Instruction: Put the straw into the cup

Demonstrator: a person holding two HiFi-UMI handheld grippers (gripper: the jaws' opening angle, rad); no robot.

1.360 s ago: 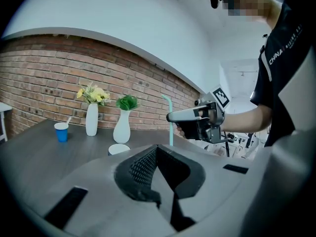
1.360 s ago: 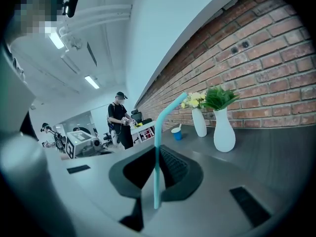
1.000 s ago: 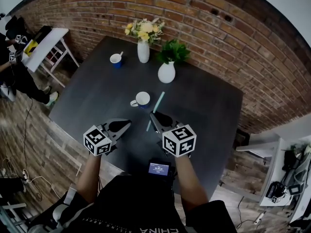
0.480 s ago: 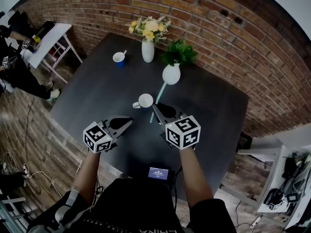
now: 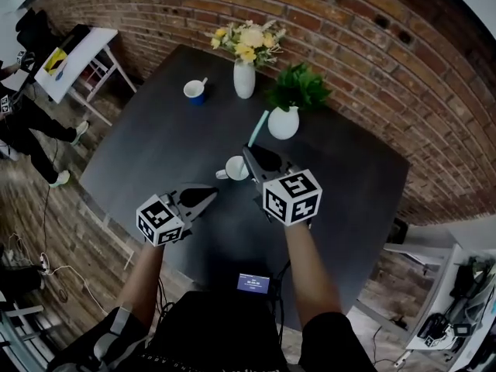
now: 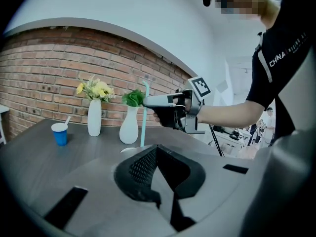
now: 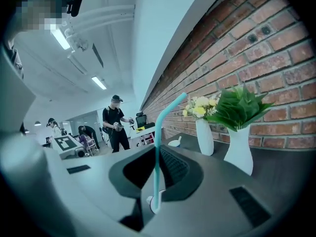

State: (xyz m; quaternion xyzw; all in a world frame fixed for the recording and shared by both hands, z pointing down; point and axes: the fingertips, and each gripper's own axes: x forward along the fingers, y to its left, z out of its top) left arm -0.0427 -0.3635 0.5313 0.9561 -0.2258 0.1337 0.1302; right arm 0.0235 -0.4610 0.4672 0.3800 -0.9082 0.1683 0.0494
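Observation:
My right gripper (image 5: 250, 156) is shut on a teal straw (image 5: 258, 128) and holds it nearly upright, bent top uppermost, right beside the white handled cup (image 5: 235, 168) on the dark table (image 5: 155, 149). In the right gripper view the straw (image 7: 158, 152) runs up between the jaws of that gripper (image 7: 157, 149). The left gripper view shows the straw (image 6: 143, 117) hanging from the right gripper (image 6: 148, 101) above the cup's rim (image 6: 129, 150); its lower end is hidden. My left gripper (image 5: 208, 198) (image 6: 157, 147) is shut and empty, nearer me, left of the cup.
A blue cup with a spoon (image 5: 194, 91) stands at the far left of the table. A tall white vase of flowers (image 5: 245, 80) and a round white vase with a green plant (image 5: 284, 122) stand by the brick wall. People and a white table (image 5: 74, 56) are at the left.
My right gripper has carried the straw away from me, up to the white cup. The left gripper has edged forward a little, still empty.

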